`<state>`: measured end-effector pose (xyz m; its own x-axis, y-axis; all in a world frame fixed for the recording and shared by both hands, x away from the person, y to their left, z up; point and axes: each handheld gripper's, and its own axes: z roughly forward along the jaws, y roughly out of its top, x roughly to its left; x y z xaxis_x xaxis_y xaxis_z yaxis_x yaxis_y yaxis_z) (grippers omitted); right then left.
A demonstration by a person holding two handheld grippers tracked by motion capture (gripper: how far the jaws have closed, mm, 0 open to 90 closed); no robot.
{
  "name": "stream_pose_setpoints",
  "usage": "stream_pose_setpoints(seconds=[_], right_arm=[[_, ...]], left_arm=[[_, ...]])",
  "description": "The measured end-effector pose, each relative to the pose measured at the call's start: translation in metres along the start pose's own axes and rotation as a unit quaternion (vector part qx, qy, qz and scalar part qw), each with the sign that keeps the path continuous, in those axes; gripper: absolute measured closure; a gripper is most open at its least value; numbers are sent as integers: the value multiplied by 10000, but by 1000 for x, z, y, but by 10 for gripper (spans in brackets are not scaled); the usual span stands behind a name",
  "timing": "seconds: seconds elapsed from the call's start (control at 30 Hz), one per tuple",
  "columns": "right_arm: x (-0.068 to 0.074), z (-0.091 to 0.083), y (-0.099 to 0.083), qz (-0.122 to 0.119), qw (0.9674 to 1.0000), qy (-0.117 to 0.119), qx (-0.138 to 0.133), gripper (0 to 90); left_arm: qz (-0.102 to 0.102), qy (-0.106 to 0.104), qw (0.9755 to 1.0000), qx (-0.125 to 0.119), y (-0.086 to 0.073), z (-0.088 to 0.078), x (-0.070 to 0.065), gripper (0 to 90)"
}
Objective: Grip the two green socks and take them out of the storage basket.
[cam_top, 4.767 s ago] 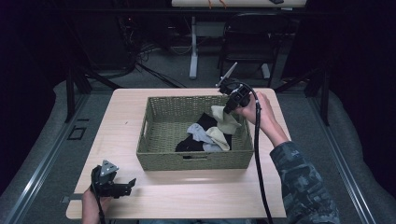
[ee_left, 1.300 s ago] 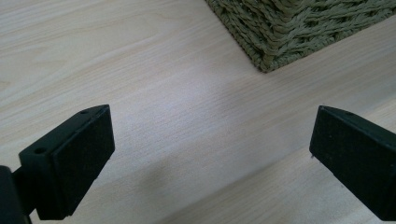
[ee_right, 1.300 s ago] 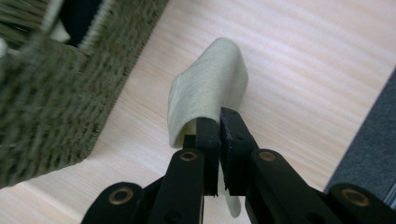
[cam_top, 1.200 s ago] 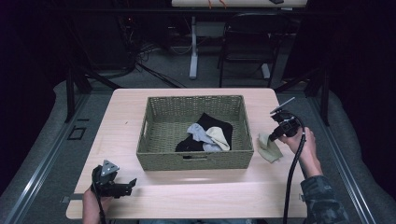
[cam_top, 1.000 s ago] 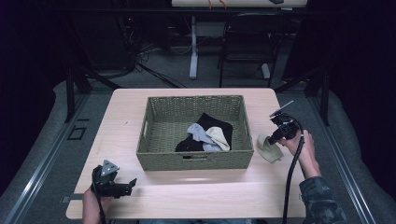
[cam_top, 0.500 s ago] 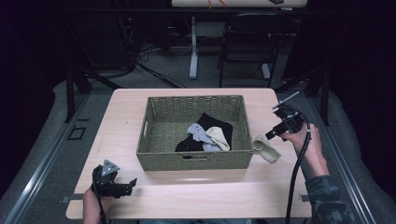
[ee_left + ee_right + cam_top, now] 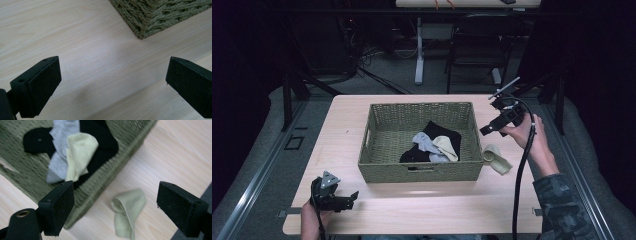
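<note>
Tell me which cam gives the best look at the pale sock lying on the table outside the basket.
The right gripper view: the pale sock lies close up and folded between that gripper's open jaws, beside the basket wall. The high view shows it small, right of the basket. The left gripper view looks at bare table and a basket corner.

No readable text, labels, brand names, numbers or signs appear on anything in these views.

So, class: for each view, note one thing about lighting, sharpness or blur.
High view: table lit, room behind dark. Left gripper view: wood grain sharp, a soft shadow between the open jaws. Right gripper view: basket weave smeared, the pale sock on the table soft.
</note>
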<state>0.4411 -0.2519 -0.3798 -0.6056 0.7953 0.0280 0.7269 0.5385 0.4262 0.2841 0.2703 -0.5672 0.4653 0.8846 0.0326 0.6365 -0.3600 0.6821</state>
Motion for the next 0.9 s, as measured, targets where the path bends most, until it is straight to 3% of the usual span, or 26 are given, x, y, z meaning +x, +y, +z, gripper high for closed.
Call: stream_pose_setpoints(seconds=[0.17, 0.33, 0.57, 0.9], right_arm=[[19, 2, 22, -271, 9996, 89, -21, 117], [32, 14, 39, -467, 9988, 148, 74, 61], [43, 45, 55, -547, 9974, 253, 389, 9], [53, 83, 63, -629, 9946, 320, 757, 49]], left_arm=[[-14, -10, 10000, -19, 0, 0, 0, 0], [-11, -19, 10000, -27, -1, 0, 0, 0], [-30, -19, 10000, -30, -1, 0, 1, 0], [-27, -25, 10000, -12, -1, 0, 1, 0]])
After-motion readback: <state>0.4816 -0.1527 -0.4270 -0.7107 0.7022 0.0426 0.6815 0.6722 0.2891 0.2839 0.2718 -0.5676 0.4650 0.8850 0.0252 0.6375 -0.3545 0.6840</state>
